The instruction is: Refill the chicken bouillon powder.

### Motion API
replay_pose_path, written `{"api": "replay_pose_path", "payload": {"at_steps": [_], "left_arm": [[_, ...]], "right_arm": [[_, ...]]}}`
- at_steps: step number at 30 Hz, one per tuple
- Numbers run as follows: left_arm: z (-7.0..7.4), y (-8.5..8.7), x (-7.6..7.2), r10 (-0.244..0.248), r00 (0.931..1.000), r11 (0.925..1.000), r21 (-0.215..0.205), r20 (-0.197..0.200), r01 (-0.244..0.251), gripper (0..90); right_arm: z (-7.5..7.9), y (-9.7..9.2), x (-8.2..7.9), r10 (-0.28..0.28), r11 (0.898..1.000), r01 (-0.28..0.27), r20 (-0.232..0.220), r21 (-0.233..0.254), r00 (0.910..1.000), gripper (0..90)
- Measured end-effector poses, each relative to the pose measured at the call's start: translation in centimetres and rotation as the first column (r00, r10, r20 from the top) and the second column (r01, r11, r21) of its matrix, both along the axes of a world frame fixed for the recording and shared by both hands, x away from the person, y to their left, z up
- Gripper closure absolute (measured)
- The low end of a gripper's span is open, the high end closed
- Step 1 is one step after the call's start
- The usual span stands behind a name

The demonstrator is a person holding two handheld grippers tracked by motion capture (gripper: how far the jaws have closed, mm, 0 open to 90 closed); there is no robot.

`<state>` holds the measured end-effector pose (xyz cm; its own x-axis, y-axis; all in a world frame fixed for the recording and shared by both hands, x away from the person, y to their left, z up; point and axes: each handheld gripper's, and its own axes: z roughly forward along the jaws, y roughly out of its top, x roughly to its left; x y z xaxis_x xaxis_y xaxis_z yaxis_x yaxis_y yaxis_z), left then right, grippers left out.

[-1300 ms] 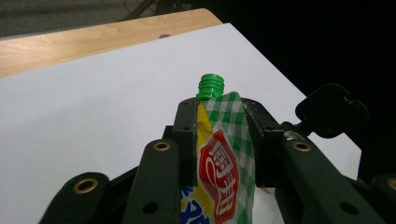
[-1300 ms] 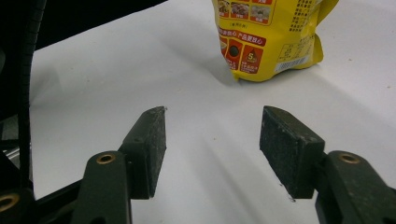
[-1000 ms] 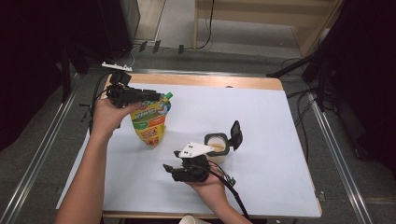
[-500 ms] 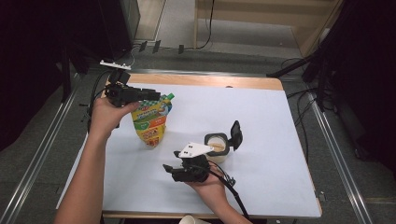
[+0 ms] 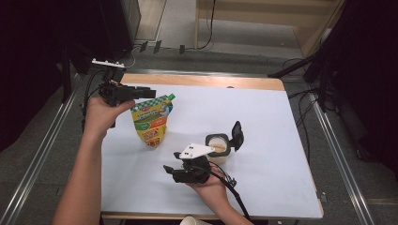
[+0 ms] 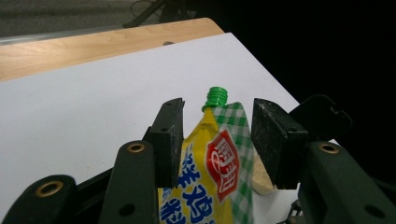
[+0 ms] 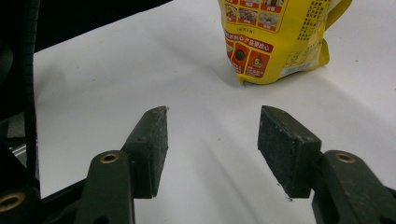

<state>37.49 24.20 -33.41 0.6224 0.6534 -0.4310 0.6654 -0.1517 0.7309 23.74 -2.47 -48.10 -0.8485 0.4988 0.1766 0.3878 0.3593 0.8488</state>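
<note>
A yellow spouted pouch (image 5: 151, 123) with a green cap (image 5: 172, 97) stands upright on the white table cover (image 5: 281, 140). My left gripper (image 5: 149, 93) reaches level across the pouch's top from the left. In the left gripper view the pouch (image 6: 219, 168) sits between the pads. The jaws have just been opening, and a slim gap shows at the right pad (image 6: 275, 140). My right gripper (image 5: 168, 169) lies low near the front edge, pointing left. Its jaws have closed slightly with nothing between them, and the right gripper (image 7: 212, 140) faces the pouch's base (image 7: 275, 32).
A small open jar (image 5: 219, 146) of beige powder with its black lid (image 5: 237, 135) flipped up stands just right of the right hand. A wooden strip (image 5: 202, 79) runs along the table's far edge. A white cup rim (image 5: 195, 220) pokes in at the front edge.
The left gripper has shifted very slightly at the pouch's top. The pouch stands as before, and the right hand and the jar have kept still.
</note>
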Motion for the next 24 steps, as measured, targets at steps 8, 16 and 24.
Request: {"api": "replay_pose_path", "payload": {"at_steps": [8, 16, 24], "left_arm": [[-0.1, 0.9, 0.1, 0.027, 0.9996, 0.9996, -0.005, -0.001, -0.027, 51.0], [-0.6, 1.7, 0.4, 0.057, 0.9982, 0.9984, -0.003, -0.018, -0.057, 48.0], [-1.0, 1.8, 0.5, 0.051, 0.9979, 0.9986, 0.017, -0.039, -0.050, 48.5]], "right_arm": [[0.4, -0.4, 0.2, -0.003, 1.000, 0.003, -0.003, 0.018, 1.0000, 45.2], [1.6, -1.1, 0.8, -0.009, 1.000, 0.010, -0.038, 0.014, 0.9992, 44.6], [2.6, -2.1, 1.1, -0.020, 1.000, 0.020, -0.035, 0.020, 0.9992, 44.6]]}}
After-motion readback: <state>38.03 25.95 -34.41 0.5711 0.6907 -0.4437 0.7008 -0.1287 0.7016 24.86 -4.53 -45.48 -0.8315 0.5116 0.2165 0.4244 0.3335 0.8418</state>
